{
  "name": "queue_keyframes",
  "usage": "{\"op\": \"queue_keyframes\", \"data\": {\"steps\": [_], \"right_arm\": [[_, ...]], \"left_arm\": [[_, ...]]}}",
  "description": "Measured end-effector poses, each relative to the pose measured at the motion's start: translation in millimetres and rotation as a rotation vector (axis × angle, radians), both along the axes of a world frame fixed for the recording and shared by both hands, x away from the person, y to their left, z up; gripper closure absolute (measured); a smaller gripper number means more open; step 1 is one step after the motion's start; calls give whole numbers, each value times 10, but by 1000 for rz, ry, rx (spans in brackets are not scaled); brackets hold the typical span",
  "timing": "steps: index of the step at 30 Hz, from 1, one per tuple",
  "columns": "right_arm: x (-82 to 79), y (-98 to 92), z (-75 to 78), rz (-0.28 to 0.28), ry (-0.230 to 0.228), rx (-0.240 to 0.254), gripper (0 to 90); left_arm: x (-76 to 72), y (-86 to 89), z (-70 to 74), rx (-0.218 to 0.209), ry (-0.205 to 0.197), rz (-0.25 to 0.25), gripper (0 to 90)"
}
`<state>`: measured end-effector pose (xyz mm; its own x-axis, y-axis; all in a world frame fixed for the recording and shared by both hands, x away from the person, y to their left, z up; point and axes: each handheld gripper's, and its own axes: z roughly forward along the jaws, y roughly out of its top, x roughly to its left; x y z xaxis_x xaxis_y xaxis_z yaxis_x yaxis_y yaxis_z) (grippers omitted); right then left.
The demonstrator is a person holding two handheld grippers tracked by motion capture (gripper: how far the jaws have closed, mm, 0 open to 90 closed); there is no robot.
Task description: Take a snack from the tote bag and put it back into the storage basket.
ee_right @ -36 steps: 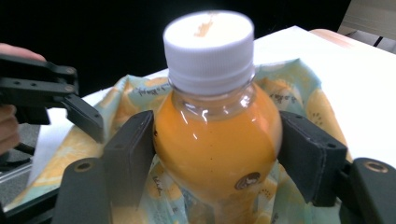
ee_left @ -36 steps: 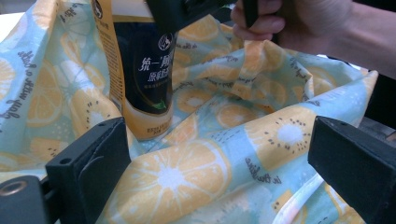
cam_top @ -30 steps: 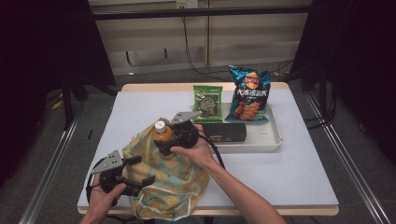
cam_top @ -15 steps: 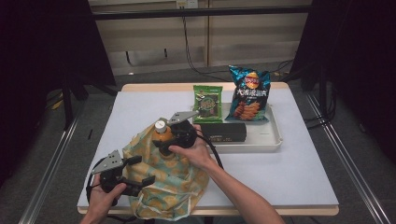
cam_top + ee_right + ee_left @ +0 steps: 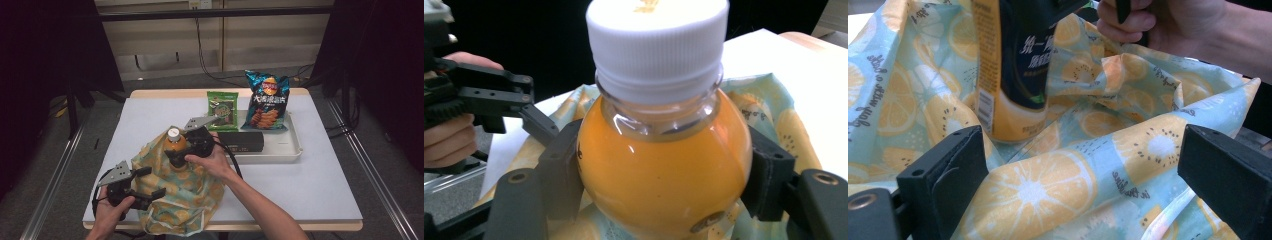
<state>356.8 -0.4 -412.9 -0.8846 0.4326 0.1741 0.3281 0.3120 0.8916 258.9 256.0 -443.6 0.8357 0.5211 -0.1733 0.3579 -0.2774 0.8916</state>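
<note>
Presently the right gripper [image 5: 176, 156] clamps the full, heavy, smooth-sided juice bottle [image 5: 664, 165] at its shoulder, upright over the soft fruit-print bag [image 5: 185, 195], whose limp rim sits between the left gripper [image 5: 145, 184]'s wide-open jaws.

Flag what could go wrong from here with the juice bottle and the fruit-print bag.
1. The right gripper clamps the orange juice bottle on its rounded shoulder; it might slip or tilt.
2. The fruit-print bag lies in loose folds under the bottle, so the base could snag on cloth.
3. The left gripper stands open around a fold; the mouth may sag shut.
</note>
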Motion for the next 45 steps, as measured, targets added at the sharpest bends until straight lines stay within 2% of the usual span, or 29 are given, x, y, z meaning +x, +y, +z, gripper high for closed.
{"op": "queue_keyframes", "data": {"steps": [18, 27, 31, 35, 37, 38, 40, 41, 43, 45], "right_arm": [[-141, -230, 263, 55, -26, 39, 308], [-183, -401, 418, 41, -49, 55, 308], [-206, -475, 505, 32, -64, 33, 308], [-205, -560, 579, 15, -78, 45, 308], [-207, -605, 608, 7, -80, 54, 308], [-207, -626, 621, 8, -85, 53, 308], [-210, -665, 649, -2, -88, 56, 308], [-211, -685, 664, -5, -91, 56, 308], [-210, -720, 693, -12, -96, 61, 308], [-198, -777, 726, -25, -99, 76, 308]], "left_arm": [[-4, 1, 5, -2, 0, 1, 51], [-4, 8, 11, -4, -8, 2, 48], [-5, 13, 16, -19, -10, 3, 46], [-12, 21, 28, -26, -20, 6, 44], [-17, 25, 37, -22, -28, 19, 43], [-17, 26, 35, -38, -30, 18, 43], [-20, 39, 45, -41, -38, 29, 43], [-26, 48, 55, -31, -47, 45, 43], [-24, 60, 59, -48, -55, 59, 41], [-29, 70, 64, -46, -58, 79, 41]]}}
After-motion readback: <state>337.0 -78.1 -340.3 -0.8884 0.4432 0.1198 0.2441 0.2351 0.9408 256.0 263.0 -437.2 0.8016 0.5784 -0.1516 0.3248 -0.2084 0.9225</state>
